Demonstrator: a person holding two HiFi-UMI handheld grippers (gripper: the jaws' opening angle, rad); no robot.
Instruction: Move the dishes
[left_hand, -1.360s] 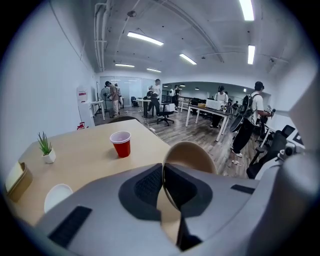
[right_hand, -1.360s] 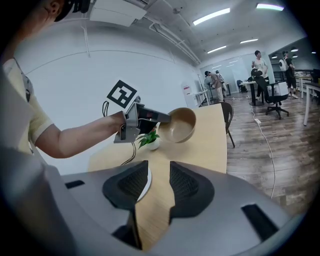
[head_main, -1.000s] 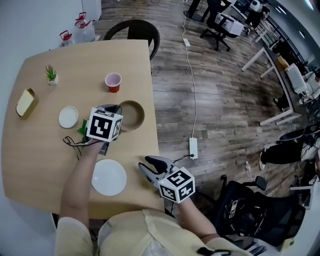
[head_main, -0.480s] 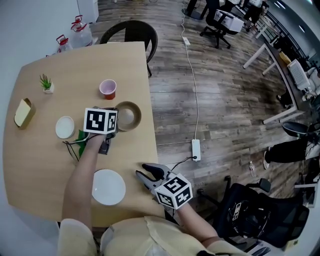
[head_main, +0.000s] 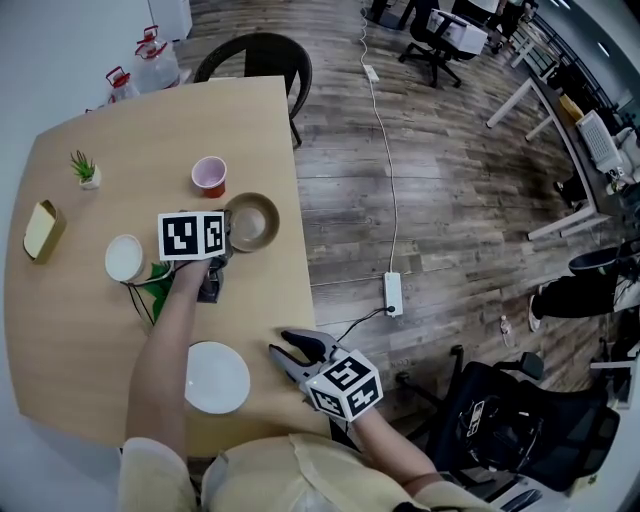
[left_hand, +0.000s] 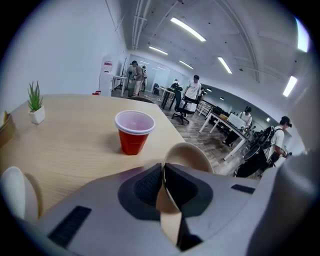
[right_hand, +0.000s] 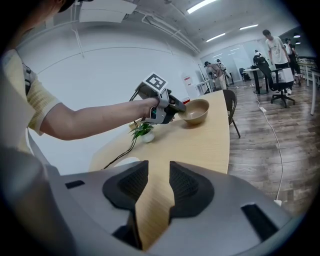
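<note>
The brown bowl (head_main: 252, 222) sits near the right edge of the wooden surface (head_main: 90, 330), tilted in the left gripper view. Whether its base rests on the wood cannot be told. The left tongs (head_main: 228, 232) are pressed together on the bowl's near-left rim, one pad inside the wall and one outside. The marker cube sits just left of the bowl.

Beyond the bowl and slightly left stands a red cup (head_main: 209, 175) with a pale lining, upright and apart from it. To the bowl's left, past the left hand, lies a small white dish (head_main: 125, 257). A green sprig (head_main: 155, 280) and a black cable lie between that dish and the forearm. Further left of the bowl are a small potted plant (head_main: 84, 168) and a pale yellow item (head_main: 38, 228) at the surface's far edge.

Nearer the person than the bowl lies a large white plate (head_main: 216, 376), well apart from it. The right tongs (head_main: 285, 350) hover just right of that plate, on the near side of the bowl. Their jaws are spread, with only bare wood showing between them. A dark chair (head_main: 255, 55) stands beyond the bowl at the surface's end.
</note>
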